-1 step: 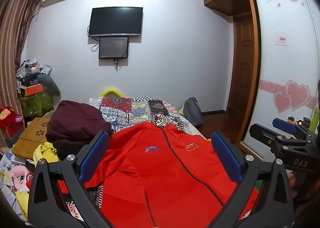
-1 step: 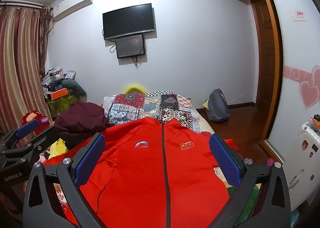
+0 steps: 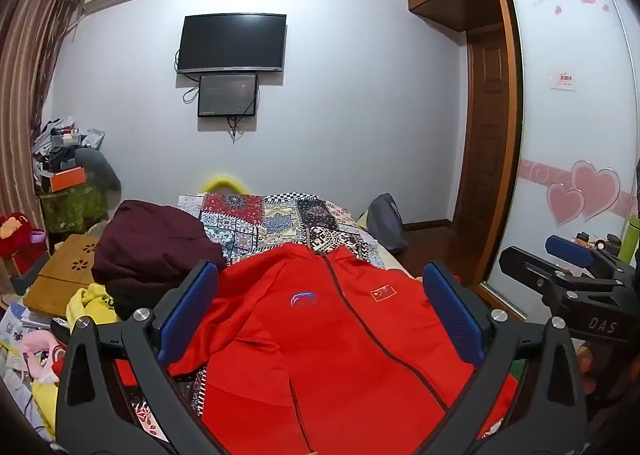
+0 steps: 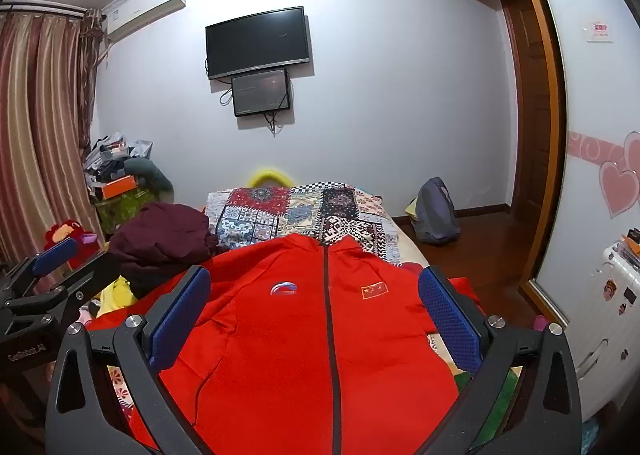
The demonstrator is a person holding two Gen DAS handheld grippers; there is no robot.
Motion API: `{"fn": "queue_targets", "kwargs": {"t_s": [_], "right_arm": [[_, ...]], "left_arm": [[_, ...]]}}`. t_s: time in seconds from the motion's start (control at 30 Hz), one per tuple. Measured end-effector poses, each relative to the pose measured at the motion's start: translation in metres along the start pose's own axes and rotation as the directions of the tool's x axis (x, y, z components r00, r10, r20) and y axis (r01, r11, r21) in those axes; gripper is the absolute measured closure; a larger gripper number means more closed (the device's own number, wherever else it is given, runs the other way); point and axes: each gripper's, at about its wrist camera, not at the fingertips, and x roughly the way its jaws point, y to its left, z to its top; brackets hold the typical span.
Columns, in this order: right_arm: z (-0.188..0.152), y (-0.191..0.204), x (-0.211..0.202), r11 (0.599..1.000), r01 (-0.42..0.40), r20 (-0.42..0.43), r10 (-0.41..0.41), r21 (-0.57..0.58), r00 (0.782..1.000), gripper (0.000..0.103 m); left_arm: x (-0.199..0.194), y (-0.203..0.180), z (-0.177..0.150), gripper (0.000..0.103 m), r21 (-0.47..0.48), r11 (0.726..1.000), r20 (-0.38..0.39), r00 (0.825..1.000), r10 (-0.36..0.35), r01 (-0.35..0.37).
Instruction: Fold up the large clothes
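A red zip-up jacket (image 3: 320, 343) lies front up on the bed, zipper shut, with a blue logo and a small flag patch on the chest; it also shows in the right wrist view (image 4: 312, 343). My left gripper (image 3: 320, 315) is open and empty, held above the jacket's lower part. My right gripper (image 4: 316, 315) is open and empty, also above the jacket. The right gripper shows at the right edge of the left wrist view (image 3: 568, 275). The left gripper shows at the left edge of the right wrist view (image 4: 52, 279).
A dark maroon garment (image 3: 156, 243) is heaped left of the jacket, by yellow clothes (image 3: 88, 303). A patterned bedspread (image 3: 280, 219) covers the far bed. A grey backpack (image 4: 436, 211) sits on the floor. A wardrobe with heart decals (image 3: 576, 135) stands at right.
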Motion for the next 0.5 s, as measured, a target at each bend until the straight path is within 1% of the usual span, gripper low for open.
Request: {"fn": "queue_targets", "kwargs": {"t_s": [0.17, 0.2, 0.5], "right_arm": [[0.0003, 0.001, -0.0009, 1.0, -0.002, 0.006, 0.002, -0.006, 1.0, 0.0], [0.0005, 0.0011, -0.0013, 1.0, -0.002, 0.005, 0.002, -0.006, 1.0, 0.0], [-0.0001, 0.0017, 0.0018, 1.0, -0.002, -0.004, 0.002, -0.009, 1.0, 0.0]], "left_arm": [[-0.0023, 0.0015, -0.0007, 0.0, -0.004, 1.0, -0.006, 1.0, -0.005, 0.005], [0.0011, 0.0002, 0.0013, 0.0, -0.003, 1.0, -0.019, 1.0, -0.001, 0.001], [0.0029, 0.0066, 0.0008, 0.0, -0.011, 1.0, -0.027, 1.0, 0.013, -0.013]]}}
